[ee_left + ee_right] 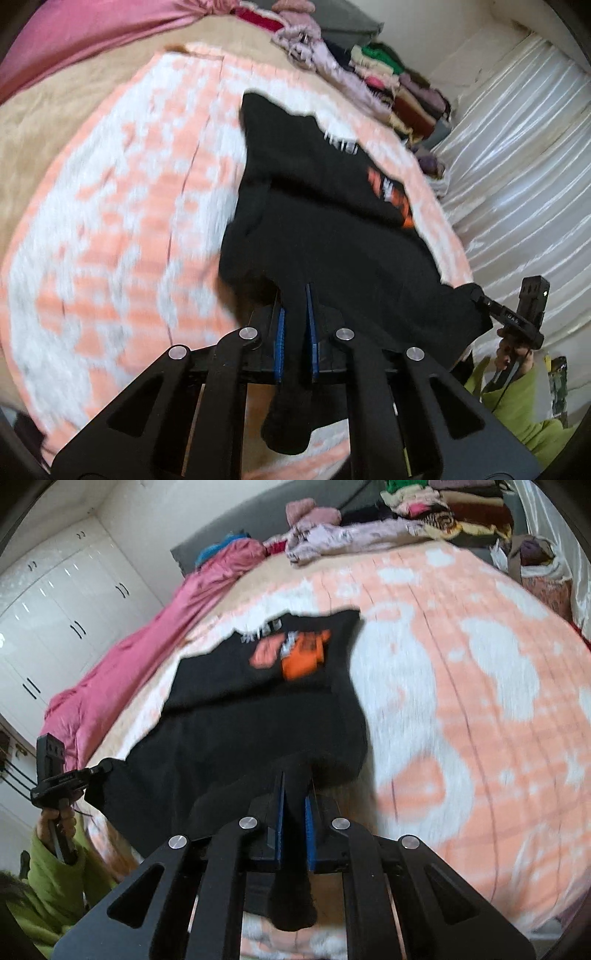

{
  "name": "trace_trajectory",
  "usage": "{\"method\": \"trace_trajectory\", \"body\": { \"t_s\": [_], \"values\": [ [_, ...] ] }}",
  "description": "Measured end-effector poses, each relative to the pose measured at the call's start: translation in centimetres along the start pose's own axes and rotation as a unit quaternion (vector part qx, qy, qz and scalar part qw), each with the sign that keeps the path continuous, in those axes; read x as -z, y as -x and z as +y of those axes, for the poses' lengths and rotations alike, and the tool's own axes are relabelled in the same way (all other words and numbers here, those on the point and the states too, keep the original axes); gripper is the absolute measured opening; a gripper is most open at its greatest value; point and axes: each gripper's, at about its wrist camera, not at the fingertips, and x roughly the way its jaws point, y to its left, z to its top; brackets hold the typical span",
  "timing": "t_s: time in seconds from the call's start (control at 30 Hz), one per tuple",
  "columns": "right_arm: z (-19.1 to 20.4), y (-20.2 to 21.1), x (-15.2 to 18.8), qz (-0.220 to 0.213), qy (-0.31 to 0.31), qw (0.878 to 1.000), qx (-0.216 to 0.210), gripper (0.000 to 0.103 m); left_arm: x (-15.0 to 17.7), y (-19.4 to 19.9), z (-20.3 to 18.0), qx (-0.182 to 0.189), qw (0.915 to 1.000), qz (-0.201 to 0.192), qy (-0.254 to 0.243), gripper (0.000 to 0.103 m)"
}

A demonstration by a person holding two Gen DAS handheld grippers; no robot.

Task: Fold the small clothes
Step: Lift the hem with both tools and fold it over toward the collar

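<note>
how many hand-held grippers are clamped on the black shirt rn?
2. The left hand-held gripper pinches the black shirt at one near corner. The right hand-held gripper pinches the other near corner. None look hidden.

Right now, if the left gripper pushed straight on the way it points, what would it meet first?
The black T-shirt it already clamps: the left gripper points down along the garment toward the orange-and-white blanket beneath. Depth is unclear.

Nothing readable here: the black shirt (258,701) carries white lettering (260,633) above an orange print (301,653), but both are too blurred to make out.
</note>
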Motion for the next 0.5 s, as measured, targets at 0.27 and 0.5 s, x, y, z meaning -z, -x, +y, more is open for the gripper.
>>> {"method": "trace_trajectory", "body": {
  "t_s": [0.27,0.5],
  "values": [
    [-0.2,-1.6,-6.8,-0.041,0.004,0.999,0.007,0.008,-6.6,-0.6,-0.8,0.016,0.9987,-0.048,0.013,0.004],
    [-2.5,-4.8,-11.8,-0.061,-0.034,0.998,0.01,0.008,-11.6,-3.0,0.1,0.009,0.9974,-0.061,0.038,0.004]
  ]
}}
